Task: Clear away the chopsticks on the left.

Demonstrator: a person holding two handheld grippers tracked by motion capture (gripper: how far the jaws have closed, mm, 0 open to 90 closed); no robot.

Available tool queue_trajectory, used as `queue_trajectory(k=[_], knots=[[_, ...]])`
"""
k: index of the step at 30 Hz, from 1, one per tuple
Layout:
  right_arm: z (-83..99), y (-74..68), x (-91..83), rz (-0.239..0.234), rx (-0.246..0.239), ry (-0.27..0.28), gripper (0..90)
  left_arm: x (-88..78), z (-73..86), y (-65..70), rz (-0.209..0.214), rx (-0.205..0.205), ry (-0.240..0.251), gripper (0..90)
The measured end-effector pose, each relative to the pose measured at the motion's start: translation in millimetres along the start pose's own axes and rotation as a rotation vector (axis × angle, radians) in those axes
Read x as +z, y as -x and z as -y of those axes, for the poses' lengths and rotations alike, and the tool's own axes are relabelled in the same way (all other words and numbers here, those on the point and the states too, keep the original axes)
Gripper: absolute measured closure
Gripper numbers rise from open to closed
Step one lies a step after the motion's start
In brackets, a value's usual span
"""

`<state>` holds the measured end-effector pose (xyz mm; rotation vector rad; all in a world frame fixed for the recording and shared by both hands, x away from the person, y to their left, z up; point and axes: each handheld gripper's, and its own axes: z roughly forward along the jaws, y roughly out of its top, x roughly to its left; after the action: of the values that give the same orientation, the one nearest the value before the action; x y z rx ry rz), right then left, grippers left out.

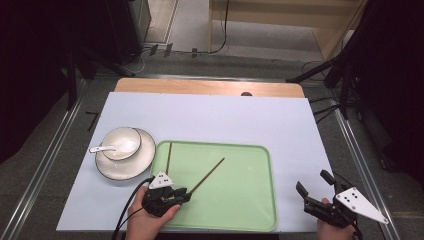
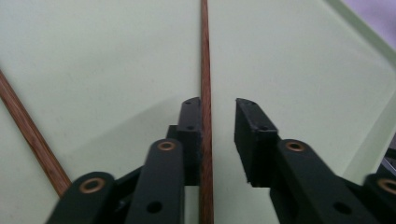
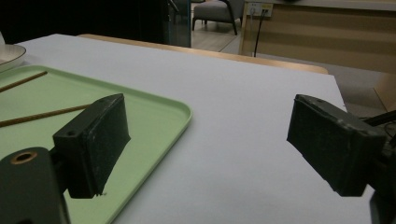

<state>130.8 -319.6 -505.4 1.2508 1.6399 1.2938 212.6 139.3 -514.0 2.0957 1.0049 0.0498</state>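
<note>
chopstick: thin stiff wood, light, rolls easily; lying on the green tray, running toward 1 o'clock
left gripper: slightly open around its near end, one pad touching
best hold: near that end
right gripper: wide open, empty, over the bench

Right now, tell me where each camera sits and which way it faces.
High view: above the person's side, looking forward and down on the table; shows both hands, the left gripper and the right gripper.
Left gripper view: on the left gripper, looking down at the green tray; its jaws stand slightly apart with a chopstick between them.
Right gripper view: on the right gripper, looking level across the table; its jaws are wide open.
All three show the tray and both chopsticks.
</note>
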Motion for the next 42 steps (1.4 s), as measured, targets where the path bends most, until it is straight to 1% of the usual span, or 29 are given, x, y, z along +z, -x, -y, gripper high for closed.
queue_trajectory(k=[2,3,6,9,12,13,16,17,20,24,25,30,35,39,42], knots=[[0.0,0.3,-0.1,0.0,0.005,0.0,13.1,0.1,-8.3,-0.2,0.006,0.008,0.016,84.0],[0.1,0.6,-0.1,0.0,0.006,0.0,13.1,1.8,-14.3,0.7,0.007,0.022,0.016,89.7],[-0.1,0.2,0.1,-0.003,0.005,0.003,13.1,9.3,-28.4,3.0,0.021,0.046,0.013,90.0],[-0.4,-1.0,0.5,-0.01,0.004,0.003,13.1,23.7,-46.5,8.5,0.031,0.069,0.015,90.0],[-0.4,-1.3,0.7,-0.014,0.005,0.004,13.1,42.9,-63.2,13.8,0.024,0.09,-0.001,90.0],[-0.3,-1.2,0.7,-0.014,0.007,0.004,13.1,51.4,-69.1,14.8,0.013,0.098,-0.01,90.0],[0.0,0.1,0.1,-0.014,0.011,0.008,13.1,68.5,-78.4,14.9,0.002,0.098,-0.022,90.0],[0.0,0.4,-0.3,-0.013,0.017,0.009,13.1,74.7,-81.4,16.1,0.0,0.105,-0.026,90.0],[0.4,1.9,-0.8,-0.013,0.022,0.012,13.1,84.7,-86.8,18.3,-0.004,0.117,-0.035,90.0],[0.6,3.1,-0.3,-0.015,0.026,0.014,13.1,95.4,-92.1,17.0,-0.015,0.105,-0.04,90.0],[0.6,3.2,-0.1,-0.017,0.026,0.014,13.1,97.5,-92.9,16.4,-0.023,0.104,-0.047,90.0],[0.4,2.8,0.6,-0.021,0.027,0.014,13.1,107.1,-92.5,13.5,-0.041,0.097,-0.066,90.0],[0.5,3.0,0.7,-0.021,0.027,0.014,13.1,108.4,-93.1,8.5,-0.059,0.085,-0.065,90.0],[0.7,2.8,1.3,-0.024,0.027,0.011,13.1,106.5,-95.0,0.8,-0.075,0.057,-0.057,90.0],[0.8,2.6,1.6,-0.023,0.026,0.008,13.1,104.2,-95.9,-5.2,-0.091,0.049,-0.053,90.0]])
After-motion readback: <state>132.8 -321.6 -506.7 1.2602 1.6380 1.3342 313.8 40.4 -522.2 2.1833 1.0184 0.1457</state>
